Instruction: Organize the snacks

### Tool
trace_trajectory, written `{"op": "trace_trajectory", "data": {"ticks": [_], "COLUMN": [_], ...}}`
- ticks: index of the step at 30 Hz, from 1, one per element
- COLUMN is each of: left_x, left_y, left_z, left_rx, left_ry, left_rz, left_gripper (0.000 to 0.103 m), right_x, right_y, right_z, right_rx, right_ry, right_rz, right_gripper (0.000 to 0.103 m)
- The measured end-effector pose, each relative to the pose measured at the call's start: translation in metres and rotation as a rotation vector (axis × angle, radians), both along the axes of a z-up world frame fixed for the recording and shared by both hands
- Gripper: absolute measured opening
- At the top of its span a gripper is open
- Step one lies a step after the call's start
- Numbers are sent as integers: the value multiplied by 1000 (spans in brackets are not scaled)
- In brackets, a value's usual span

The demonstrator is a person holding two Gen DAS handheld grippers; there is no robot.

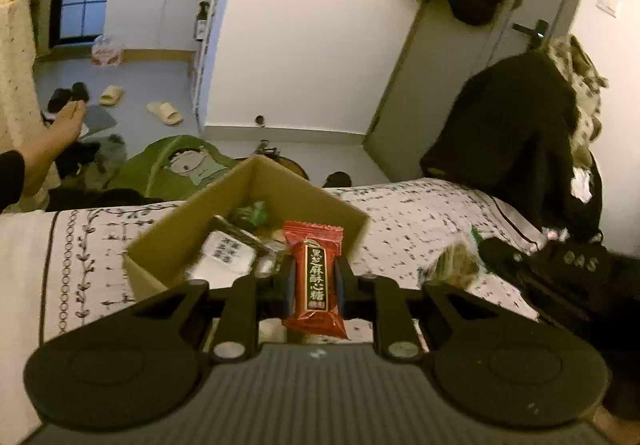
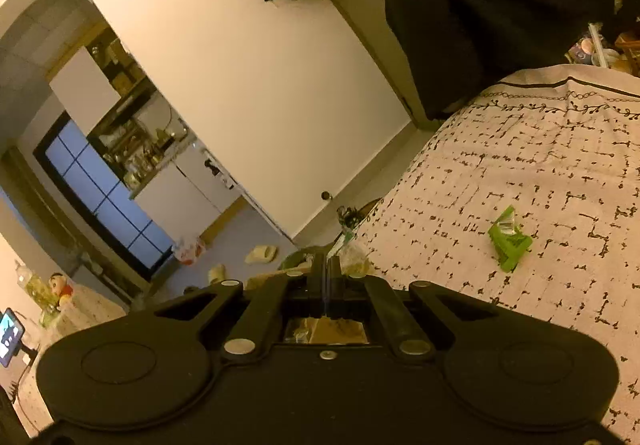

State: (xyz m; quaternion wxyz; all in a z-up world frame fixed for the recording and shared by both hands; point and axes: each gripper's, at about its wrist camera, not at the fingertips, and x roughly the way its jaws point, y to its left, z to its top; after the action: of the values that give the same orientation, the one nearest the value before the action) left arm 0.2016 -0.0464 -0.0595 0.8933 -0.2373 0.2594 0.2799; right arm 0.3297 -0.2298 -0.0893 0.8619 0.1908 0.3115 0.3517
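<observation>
My left gripper (image 1: 316,265) is shut on a red candy packet (image 1: 314,277) with gold lettering, held upright between the blue pads. Just beyond it an open cardboard box (image 1: 168,241) stands on the patterned bedsheet (image 1: 400,221) with several snacks inside, among them a white packet (image 1: 228,255) and a green one (image 1: 252,215). A blurred brownish packet (image 1: 456,265) lies on the sheet to the right of the box. My right gripper (image 2: 325,269) is shut, fingers pressed together. A pale clear wrapper (image 2: 356,257) shows right beyond its tips; whether it is pinched is unclear. A green packet (image 2: 510,241) lies on the sheet further right.
A person's bare foot (image 1: 60,129) rests at the left past the bed edge. Dark clothing (image 1: 520,133) is piled at the bed's far right corner, with a black garment (image 1: 568,277) on the sheet. A green cartoon cushion (image 1: 176,165) and slippers (image 1: 166,113) lie on the floor.
</observation>
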Motion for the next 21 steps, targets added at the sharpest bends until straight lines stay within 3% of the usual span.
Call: {"op": "trace_trajectory", "data": {"ticks": [8,11,14,16,18,21], "left_x": [-13,-15,-15,-14,-13,-13], "left_y": [34,44,56,61,65,66], "left_z": [9,7,3,0,-2,-7], "left_rx": [21,25,24,12,12,5], "left_ry": [-15,-8,-4,5,10,19], "left_rz": [39,46,43,39,36,33], "left_gripper": [18,18,18,18,18,18], "right_x": [-13,-15,-8,-4,0,-2], "right_y": [20,31,35,36,36,36], "right_z": [13,12,-2,-13,-25,-37], "right_rx": [35,-18,-90,-152,-195,-267], "right_ry": [-28,-33,48,102,165,204], "right_rz": [24,52,63,49,55,63], "right_gripper": [0,0,1,9,30,50]}}
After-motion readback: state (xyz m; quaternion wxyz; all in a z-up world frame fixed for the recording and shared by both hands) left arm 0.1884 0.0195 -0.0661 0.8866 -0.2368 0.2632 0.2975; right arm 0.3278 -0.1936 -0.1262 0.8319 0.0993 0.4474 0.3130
